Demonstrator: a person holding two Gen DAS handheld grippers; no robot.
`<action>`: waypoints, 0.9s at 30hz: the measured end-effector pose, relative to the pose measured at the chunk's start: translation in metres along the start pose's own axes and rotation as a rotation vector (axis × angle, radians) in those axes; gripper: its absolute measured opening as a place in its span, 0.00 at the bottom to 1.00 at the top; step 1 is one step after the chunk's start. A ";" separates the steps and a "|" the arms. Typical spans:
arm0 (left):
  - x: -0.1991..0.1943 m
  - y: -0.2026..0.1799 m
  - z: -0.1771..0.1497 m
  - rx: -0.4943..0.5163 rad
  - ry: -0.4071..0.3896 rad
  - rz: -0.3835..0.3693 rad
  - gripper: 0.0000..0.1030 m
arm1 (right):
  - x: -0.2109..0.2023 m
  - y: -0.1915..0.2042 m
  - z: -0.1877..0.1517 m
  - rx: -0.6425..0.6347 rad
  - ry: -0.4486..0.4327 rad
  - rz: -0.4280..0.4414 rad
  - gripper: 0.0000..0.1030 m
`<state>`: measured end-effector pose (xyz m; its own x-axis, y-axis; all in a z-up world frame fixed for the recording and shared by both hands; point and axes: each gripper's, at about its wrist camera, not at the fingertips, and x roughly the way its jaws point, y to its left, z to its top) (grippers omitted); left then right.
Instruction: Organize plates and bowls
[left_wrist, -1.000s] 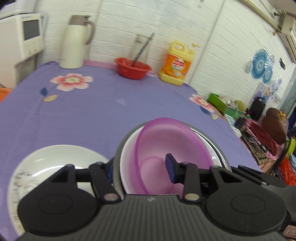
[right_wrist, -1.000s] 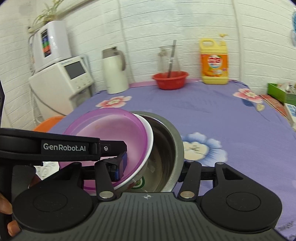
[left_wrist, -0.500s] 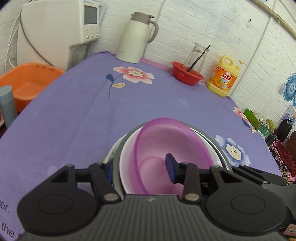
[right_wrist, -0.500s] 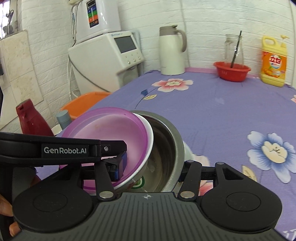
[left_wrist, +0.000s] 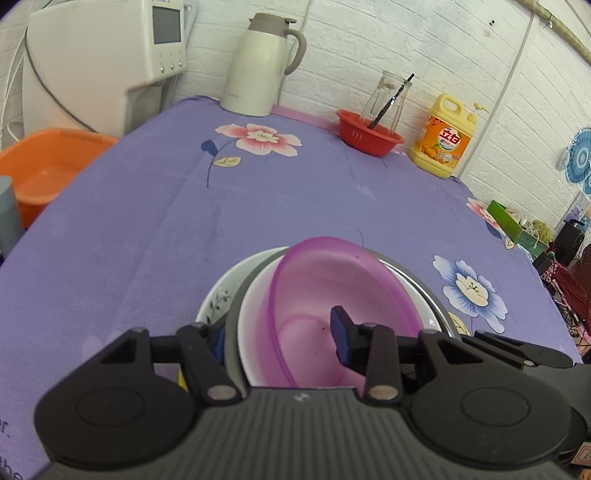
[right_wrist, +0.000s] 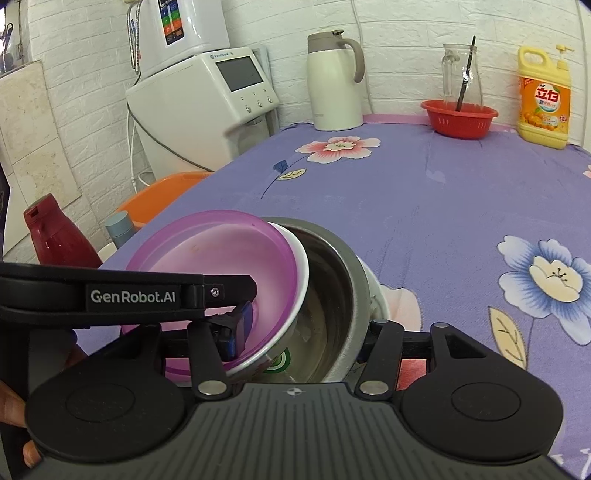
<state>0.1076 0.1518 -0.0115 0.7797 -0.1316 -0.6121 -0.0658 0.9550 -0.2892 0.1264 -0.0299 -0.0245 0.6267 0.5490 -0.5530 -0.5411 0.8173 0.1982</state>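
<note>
A stack of nested bowls is held between both grippers: a translucent purple bowl (left_wrist: 325, 295) inside a white bowl (left_wrist: 255, 317) inside a steel bowl (right_wrist: 340, 295). My left gripper (left_wrist: 280, 339) is shut on the stack's left rim. My right gripper (right_wrist: 306, 328) is shut on its right rim. In the right wrist view the purple bowl (right_wrist: 218, 258) tilts inside the white bowl (right_wrist: 301, 269). A white patterned plate (left_wrist: 218, 299) shows just under the stack, on the purple tablecloth (left_wrist: 258, 206).
At the table's far end stand a white thermos jug (left_wrist: 258, 62), a red basket (left_wrist: 369, 133) with a glass jar, and a yellow detergent bottle (left_wrist: 443, 136). An orange basin (left_wrist: 44, 162), a white appliance (left_wrist: 103, 59) and a red bottle (right_wrist: 55, 236) are off the left side.
Both grippers carried the bowl stack left and over the white plate, which now lies under the stack. The grips have not changed.
</note>
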 end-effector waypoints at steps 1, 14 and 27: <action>0.000 0.000 0.000 0.001 -0.001 0.003 0.36 | 0.001 0.000 0.000 0.004 0.000 0.009 0.89; -0.003 -0.014 0.002 0.102 -0.071 0.006 0.63 | 0.004 0.007 -0.001 -0.026 -0.008 0.033 1.00; -0.019 -0.007 0.019 0.064 -0.160 -0.006 0.70 | 0.000 0.009 0.005 -0.022 -0.064 0.028 1.00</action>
<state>0.1045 0.1525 0.0160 0.8693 -0.0981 -0.4845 -0.0252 0.9700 -0.2417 0.1245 -0.0220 -0.0182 0.6455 0.5819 -0.4947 -0.5706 0.7980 0.1942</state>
